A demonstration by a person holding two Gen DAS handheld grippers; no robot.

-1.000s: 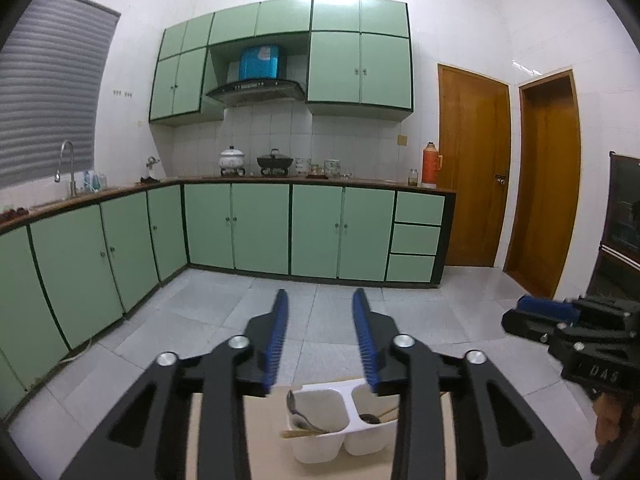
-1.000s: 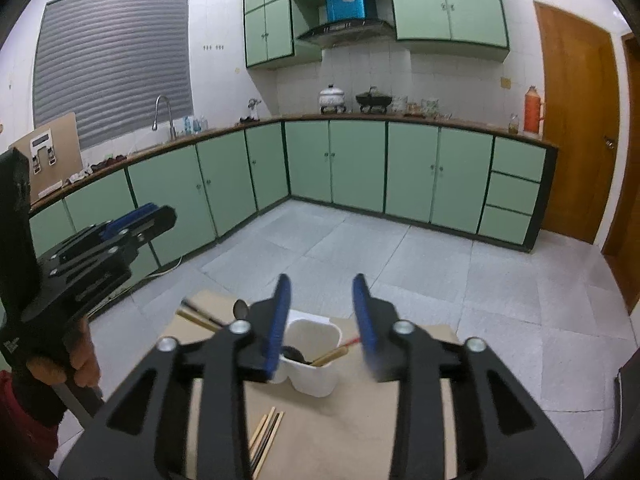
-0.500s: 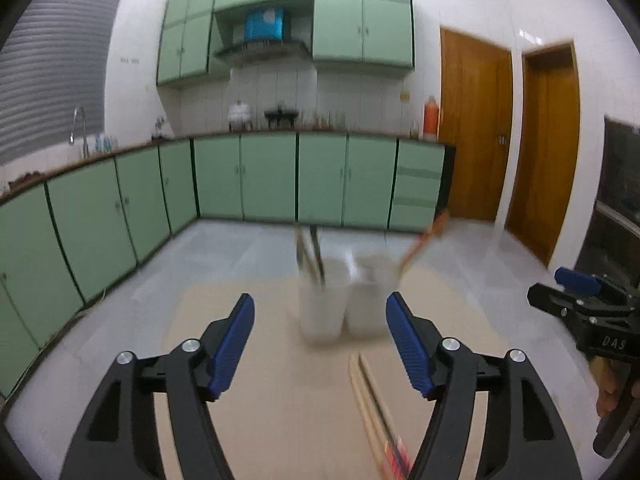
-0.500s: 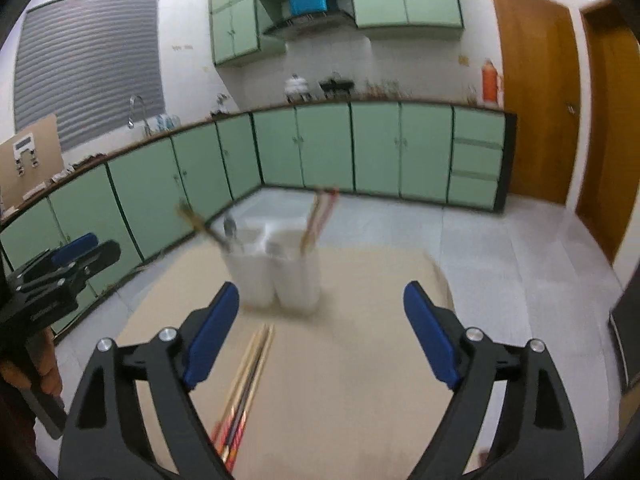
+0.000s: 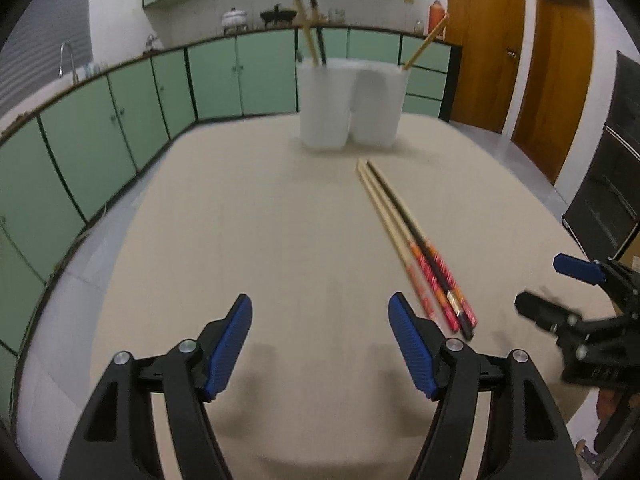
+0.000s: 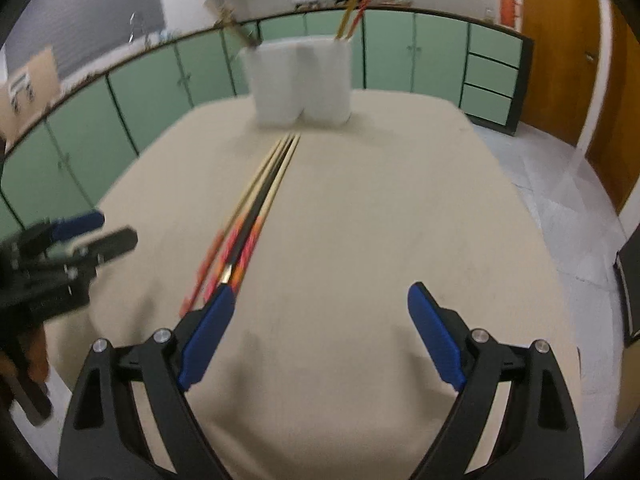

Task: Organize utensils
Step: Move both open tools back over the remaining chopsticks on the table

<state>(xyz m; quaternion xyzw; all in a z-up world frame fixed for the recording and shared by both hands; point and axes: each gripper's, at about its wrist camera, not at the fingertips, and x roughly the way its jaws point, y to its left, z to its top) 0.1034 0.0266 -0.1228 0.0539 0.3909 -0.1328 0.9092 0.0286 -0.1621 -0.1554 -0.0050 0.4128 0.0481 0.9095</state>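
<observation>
A white two-compartment holder [image 5: 352, 104] [image 6: 300, 80] stands at the far side of the beige table [image 5: 240, 240] [image 6: 380, 200], with chopsticks and dark-handled utensils leaning out of it. Several loose chopsticks [image 5: 412, 240] [image 6: 264, 200], pale wood and black with red-orange ends, lie in a bundle in front of it. My left gripper [image 5: 320, 308] hovers low over the near table, open and with nothing between its fingers; the bundle's near ends lie just right of its right finger. My right gripper [image 6: 320, 294] is open too, its left finger over the bundle's near ends. Each gripper shows in the other's view [image 5: 548, 288] [image 6: 108, 230].
Green base cabinets [image 5: 100, 132] run along the left and back walls beyond the table's edge. Wooden doors [image 5: 560, 80] and a black appliance [image 5: 612, 184] stand on the right. Grey tiled floor [image 6: 560, 184] surrounds the table.
Both grippers have come down toward the table and tilted downward. Their jaws have spread much wider. The loose chopsticks now lie close in front of both.
</observation>
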